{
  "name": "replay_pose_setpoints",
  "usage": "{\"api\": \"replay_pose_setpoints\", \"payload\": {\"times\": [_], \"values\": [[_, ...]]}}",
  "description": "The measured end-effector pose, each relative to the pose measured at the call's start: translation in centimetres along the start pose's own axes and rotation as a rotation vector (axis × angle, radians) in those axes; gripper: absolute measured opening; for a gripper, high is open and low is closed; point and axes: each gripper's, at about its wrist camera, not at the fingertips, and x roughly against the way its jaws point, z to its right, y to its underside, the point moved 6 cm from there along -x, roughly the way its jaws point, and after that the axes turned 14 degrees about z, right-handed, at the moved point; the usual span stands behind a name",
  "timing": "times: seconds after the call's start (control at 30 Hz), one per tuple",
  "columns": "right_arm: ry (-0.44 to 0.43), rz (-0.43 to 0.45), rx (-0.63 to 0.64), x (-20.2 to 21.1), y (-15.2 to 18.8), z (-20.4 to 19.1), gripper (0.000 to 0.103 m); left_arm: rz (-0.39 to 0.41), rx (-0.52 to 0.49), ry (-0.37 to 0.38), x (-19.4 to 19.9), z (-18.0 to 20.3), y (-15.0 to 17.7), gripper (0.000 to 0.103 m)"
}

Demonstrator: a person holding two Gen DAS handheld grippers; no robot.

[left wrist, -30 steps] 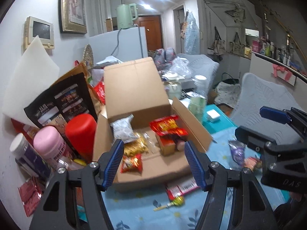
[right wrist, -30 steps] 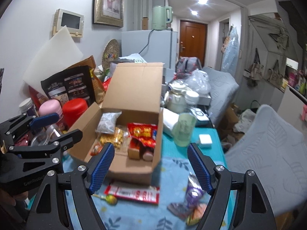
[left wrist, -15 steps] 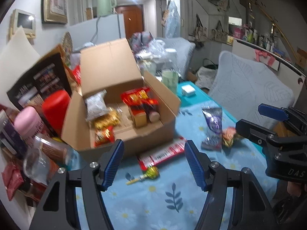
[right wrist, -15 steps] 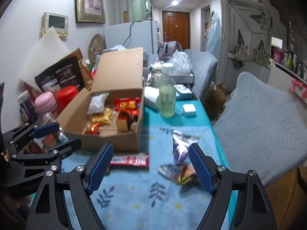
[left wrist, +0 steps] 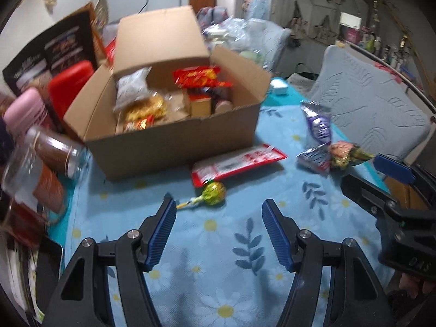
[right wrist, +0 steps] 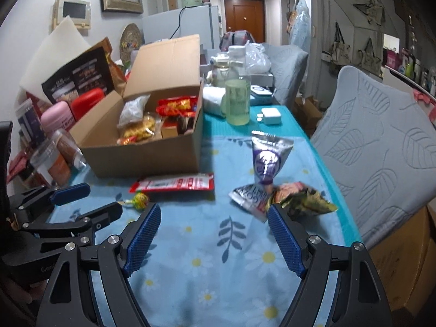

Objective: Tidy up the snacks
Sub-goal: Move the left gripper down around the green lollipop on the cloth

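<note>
I count five loose snacks on the cloth (right wrist: 207, 245): one red packet (right wrist: 174, 183), one lollipop (right wrist: 139, 200), one purple pouch (right wrist: 266, 160), one silver packet (right wrist: 252, 197) and one green wrapper (right wrist: 305, 200), at 11 to 1 o'clock of my right gripper (right wrist: 214, 235). One open box (left wrist: 174, 139) holds several more snacks. My left gripper (left wrist: 218, 227) and the right both stand spread, empty.

left hand-held gripper (left wrist: 218, 218) wide open, holding nothing | lollipop (left wrist: 214, 190) on the surface (left wrist: 218, 259) just ahead | red packet (left wrist: 237, 163) beside it | open box (left wrist: 174, 125) full of snacks behind
</note>
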Motion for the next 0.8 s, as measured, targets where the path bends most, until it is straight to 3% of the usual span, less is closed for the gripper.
{"api": "replay_pose_setpoints", "payload": {"times": [0.43,0.8], "values": [[-0.076,-0.069,0.014,-3.9,2.4,-0.9,0.082,-0.087,0.109,-0.073,-4.2,-2.6,2.7,0.065],[-0.037,-0.095,-0.01,-6.1,2.2,0.7,0.082,-0.105,0.316,0.036,-6.3,-3.9,2.9,0.065]]}}
